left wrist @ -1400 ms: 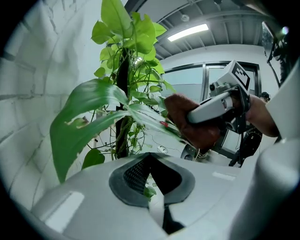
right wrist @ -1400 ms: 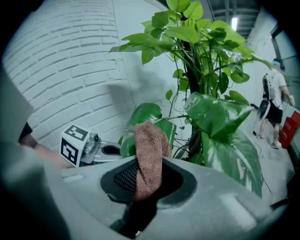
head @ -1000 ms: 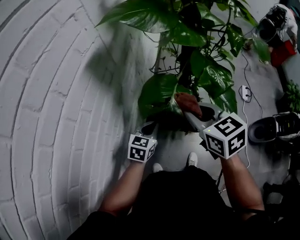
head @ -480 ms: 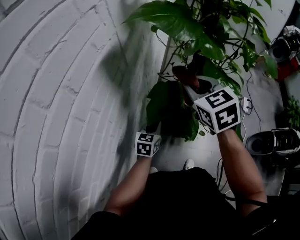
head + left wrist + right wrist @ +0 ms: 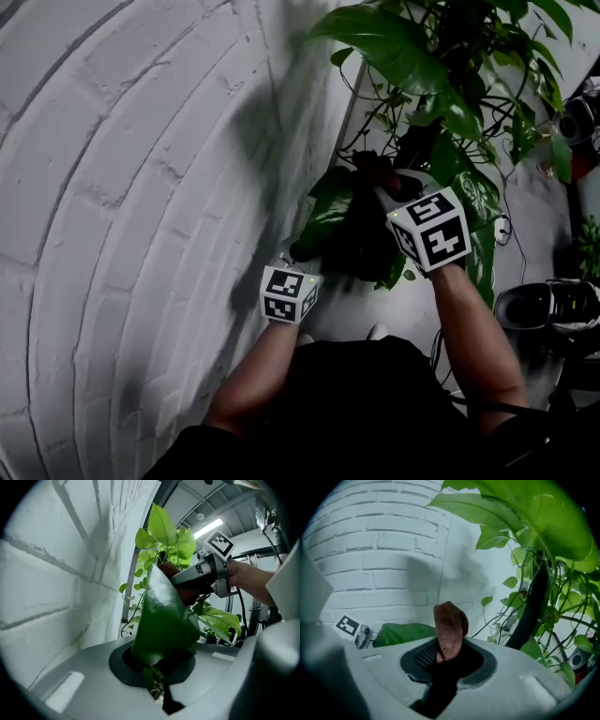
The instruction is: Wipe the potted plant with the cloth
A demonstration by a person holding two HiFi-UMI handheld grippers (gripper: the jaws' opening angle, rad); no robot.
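Observation:
The potted plant (image 5: 441, 84) with large green leaves stands against the white brick wall. My left gripper (image 5: 305, 251) is shut on one big drooping leaf (image 5: 161, 620), held out from its lower end. My right gripper (image 5: 382, 186) is shut on a folded brown cloth (image 5: 450, 630), which rests against that same leaf's upper part (image 5: 349, 202). The left gripper view shows the right gripper (image 5: 204, 573) and the cloth (image 5: 185, 585) just behind the leaf. In the right gripper view the leaf (image 5: 403, 633) and the left gripper (image 5: 358, 632) lie down to the left. The pot is hidden.
The white brick wall (image 5: 131, 206) fills the left side, close to the plant. A black and white shoe (image 5: 548, 302) lies on the grey floor at the right, with a thin cable (image 5: 511, 220) near it. Plant stems and leaves (image 5: 534, 588) crowd the right.
My right gripper has carried the cloth upward along the held leaf, closer to the stems. The left gripper has kept hold of the leaf and barely moved.

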